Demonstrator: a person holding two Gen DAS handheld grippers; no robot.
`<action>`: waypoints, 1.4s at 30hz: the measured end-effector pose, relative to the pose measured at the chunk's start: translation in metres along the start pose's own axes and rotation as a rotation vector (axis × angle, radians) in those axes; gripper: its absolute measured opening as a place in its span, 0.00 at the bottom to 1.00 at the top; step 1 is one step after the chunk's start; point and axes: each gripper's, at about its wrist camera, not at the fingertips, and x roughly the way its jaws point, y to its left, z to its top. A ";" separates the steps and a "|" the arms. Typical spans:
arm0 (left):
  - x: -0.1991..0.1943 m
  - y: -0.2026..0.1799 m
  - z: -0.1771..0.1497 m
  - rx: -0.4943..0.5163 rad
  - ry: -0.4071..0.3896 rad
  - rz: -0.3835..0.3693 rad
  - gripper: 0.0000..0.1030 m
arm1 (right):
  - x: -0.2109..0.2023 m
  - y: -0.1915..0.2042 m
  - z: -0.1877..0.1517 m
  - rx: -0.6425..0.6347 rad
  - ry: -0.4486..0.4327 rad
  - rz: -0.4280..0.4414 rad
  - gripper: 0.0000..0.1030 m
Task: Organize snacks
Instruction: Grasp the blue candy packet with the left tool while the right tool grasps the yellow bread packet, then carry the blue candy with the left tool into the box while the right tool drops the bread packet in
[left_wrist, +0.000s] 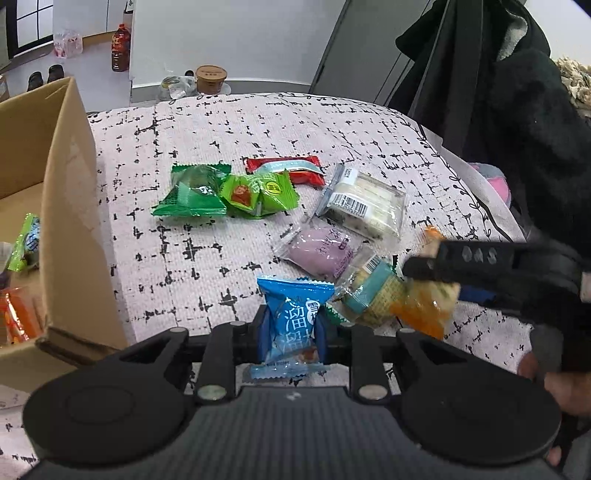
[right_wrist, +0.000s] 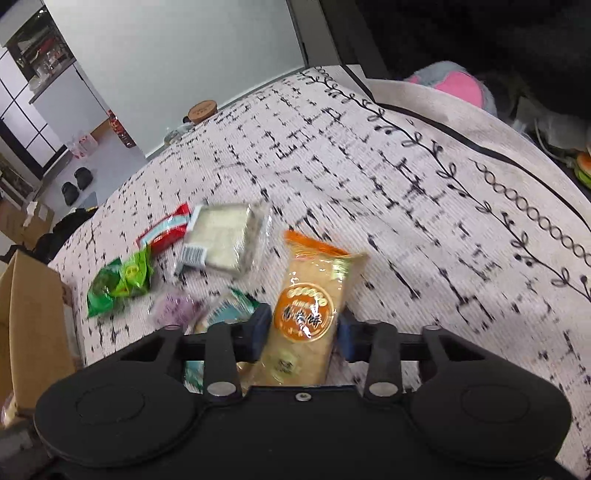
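Observation:
My left gripper (left_wrist: 293, 325) is shut on a blue snack packet (left_wrist: 291, 310), which stands upright between the pads just above the patterned cloth (left_wrist: 221, 129). My right gripper (right_wrist: 303, 330) is shut on an orange biscuit packet (right_wrist: 314, 280), with both blue pads against its sides. In the left wrist view the right gripper (left_wrist: 417, 266) comes in from the right, and the orange packet (left_wrist: 424, 310) hangs under its fingers. Loose on the cloth lie two green packets (left_wrist: 192, 192), a red one (left_wrist: 288, 170), a clear pack of white cake (left_wrist: 362, 203), a purple one (left_wrist: 321, 251) and a teal-labelled one (left_wrist: 369, 291).
An open cardboard box (left_wrist: 62, 221) stands at the left edge of the cloth, with a green packet (left_wrist: 27, 240) and an orange one (left_wrist: 14, 317) inside. Dark clothing (left_wrist: 517, 110) hangs at the right. A pink plush toy (right_wrist: 454, 81) lies beyond the cloth's far right edge.

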 end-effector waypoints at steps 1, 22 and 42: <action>-0.001 0.000 0.001 0.001 -0.004 -0.001 0.23 | -0.002 -0.001 -0.002 0.004 -0.003 0.007 0.34; -0.066 0.003 0.025 0.018 -0.193 -0.018 0.23 | -0.069 0.047 0.003 -0.108 -0.170 0.152 0.34; -0.117 0.069 0.040 -0.048 -0.281 0.042 0.23 | -0.082 0.119 -0.005 -0.240 -0.204 0.294 0.34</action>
